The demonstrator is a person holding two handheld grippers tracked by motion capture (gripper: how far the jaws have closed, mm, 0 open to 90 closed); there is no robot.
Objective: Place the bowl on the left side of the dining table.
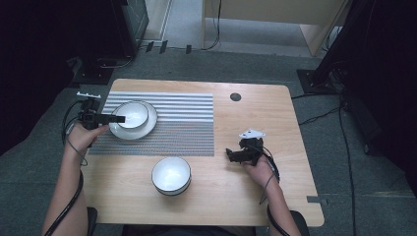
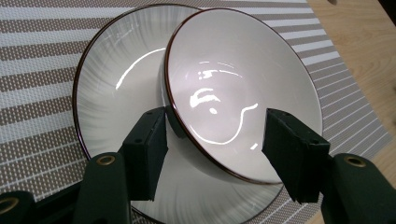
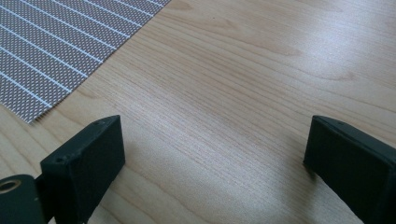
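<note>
wooden table (image 1: 255, 128), striped placemat (image 1: 187, 125) on its far left part; on the mat's left end a white plate (image 2: 100, 93) carries a white bowl (image 2: 243, 88), which sits toward one side of the plate; a second bowl (image 1: 171, 174) stands on bare wood near the front edge; bowl judged glazed ceramic: stiff, slippery, chip-prone, moderately heavy; best taken at the thin dark rim, one pad inside, one outside; left gripper (image 2: 215, 144) open, jaws straddling the near rim, pads not pressing; right gripper (image 3: 215, 154) open over bare wood, holding nothing; no labels or writing legible.
</note>
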